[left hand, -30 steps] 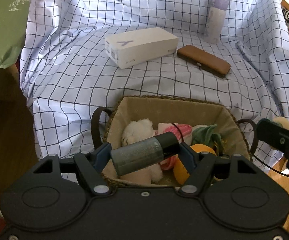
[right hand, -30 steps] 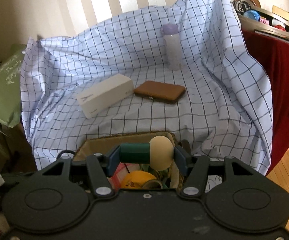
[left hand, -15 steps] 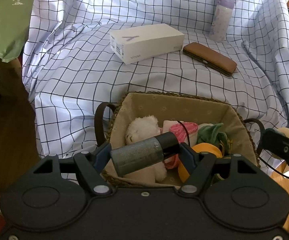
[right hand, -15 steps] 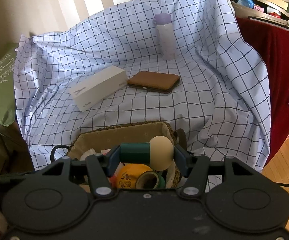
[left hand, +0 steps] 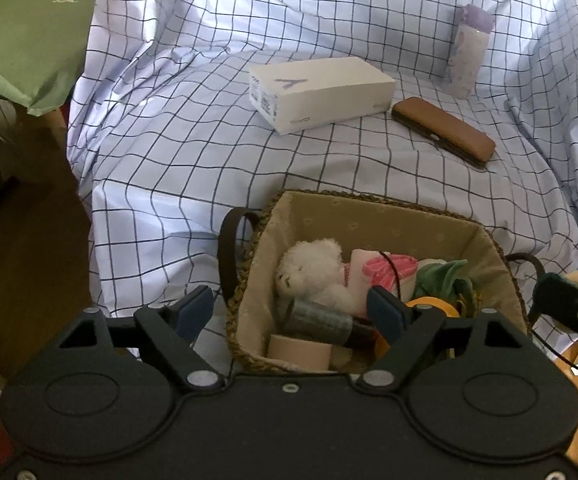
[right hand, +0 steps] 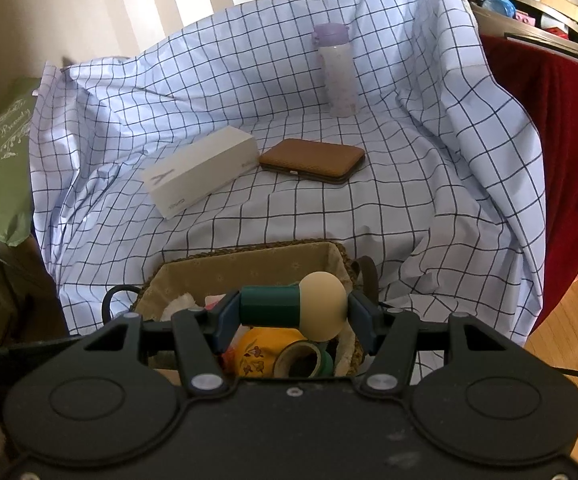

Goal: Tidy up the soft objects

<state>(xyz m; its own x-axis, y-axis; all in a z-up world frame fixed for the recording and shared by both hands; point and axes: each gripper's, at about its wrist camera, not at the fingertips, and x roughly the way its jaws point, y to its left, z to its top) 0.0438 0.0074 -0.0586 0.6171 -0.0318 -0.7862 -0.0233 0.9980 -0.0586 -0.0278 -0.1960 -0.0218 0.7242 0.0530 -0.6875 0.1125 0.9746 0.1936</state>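
A woven basket (left hand: 489,236) with a beige lining stands at the near edge of the checked cloth. In it lie a white plush bear (left hand: 313,276), a pink and white soft piece (left hand: 385,270), a green cloth (left hand: 441,280), tape rolls and a grey cylinder (left hand: 319,320). My left gripper (left hand: 293,306) hangs over the basket's near left corner, its jaws opening, and the grey cylinder lies loose in the basket below them. My right gripper (right hand: 291,314) is shut on a green-handled piece with a cream ball head (right hand: 297,310), above the basket (right hand: 249,260).
On the checked cloth (left hand: 209,152) behind the basket lie a white box (left hand: 321,94) and a brown case (left hand: 443,132), with a lilac bottle (left hand: 469,52) upright at the back. A green cushion (left hand: 21,32) sits left. Dark red fabric (right hand: 561,160) hangs at the right.
My left gripper's jaws have spread apart and let go of the grey cylinder, which now lies in the basket beside the bear. The right gripper still holds its piece in the same place.
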